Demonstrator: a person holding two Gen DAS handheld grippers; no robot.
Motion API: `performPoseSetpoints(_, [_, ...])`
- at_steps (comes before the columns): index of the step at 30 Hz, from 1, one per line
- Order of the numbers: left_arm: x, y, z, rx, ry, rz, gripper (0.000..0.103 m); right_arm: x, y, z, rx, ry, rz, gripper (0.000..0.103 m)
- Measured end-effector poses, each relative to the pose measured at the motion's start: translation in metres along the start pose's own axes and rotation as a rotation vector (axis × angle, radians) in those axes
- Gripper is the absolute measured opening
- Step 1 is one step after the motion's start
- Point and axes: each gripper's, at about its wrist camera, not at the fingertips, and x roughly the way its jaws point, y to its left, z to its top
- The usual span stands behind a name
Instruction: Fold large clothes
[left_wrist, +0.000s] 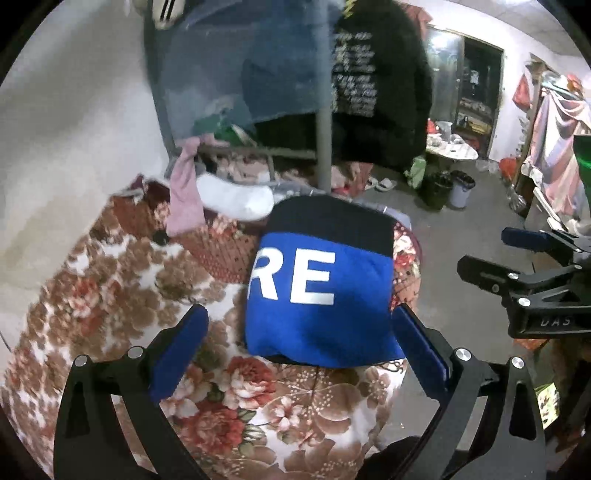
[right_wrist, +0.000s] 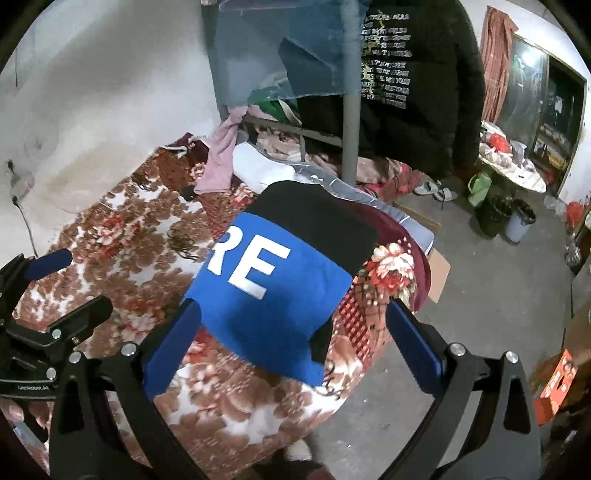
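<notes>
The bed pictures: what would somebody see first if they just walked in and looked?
First the folded blue and black garment with big white letters "RE", lying near the corner of the flowered blanket. Then the two open grippers: the left gripper has its blue fingers spread on either side of the garment, and the right gripper is spread the same way, holding nothing. Behind, a black jacket with pale lettering hangs on the bed frame.

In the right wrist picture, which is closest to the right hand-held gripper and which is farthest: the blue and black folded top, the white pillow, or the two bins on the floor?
From the right hand-held gripper:
1. Folded top, right between the open fingers, on the floral blanket.
2. White pillow, behind the top, toward the bed's far end.
3. Bins, far right on the floor.
</notes>
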Motion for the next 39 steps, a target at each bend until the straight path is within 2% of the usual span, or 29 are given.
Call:
performPoseSetpoints(3, [-0.016,-0.01,-0.001,0.03,-0.014,0.013,0.098,-0.023,-0.001,-0.003,0.011,-0.012,-0.001,0.098])
performPoseSetpoints(5, [-0.019,-0.012,0.0,0.031,0.004,0.0,0.098,-0.031,-0.002,-0.003,0.01,-0.018,0.011,0.098])
performPoseSetpoints(10, [-0.03,-0.015,0.003,0.027,-0.018,0.006,0.098,-0.041,-0.007,0.0,0.004,-0.031,0.018,0.098])
performPoseSetpoints(15, [-0.035,-0.013,0.007,0.047,-0.047,0.034,0.098,-0.042,-0.017,0.001,0.052,-0.014,0.029,0.098])
performPoseSetpoints(23, [-0.036,0.005,0.011,-0.006,-0.053,0.017,0.098,-0.043,-0.014,0.0,0.041,-0.007,0.022,0.098])
performPoseSetpoints(31, [-0.035,0.006,0.005,-0.006,-0.032,-0.006,0.098,-0.038,-0.01,-0.006,0.025,0.023,0.015,0.098])
performPoseSetpoints(39, [-0.034,0.0,0.008,0.004,-0.046,-0.019,0.098,-0.037,-0.012,-0.004,0.031,0.028,0.004,0.098])
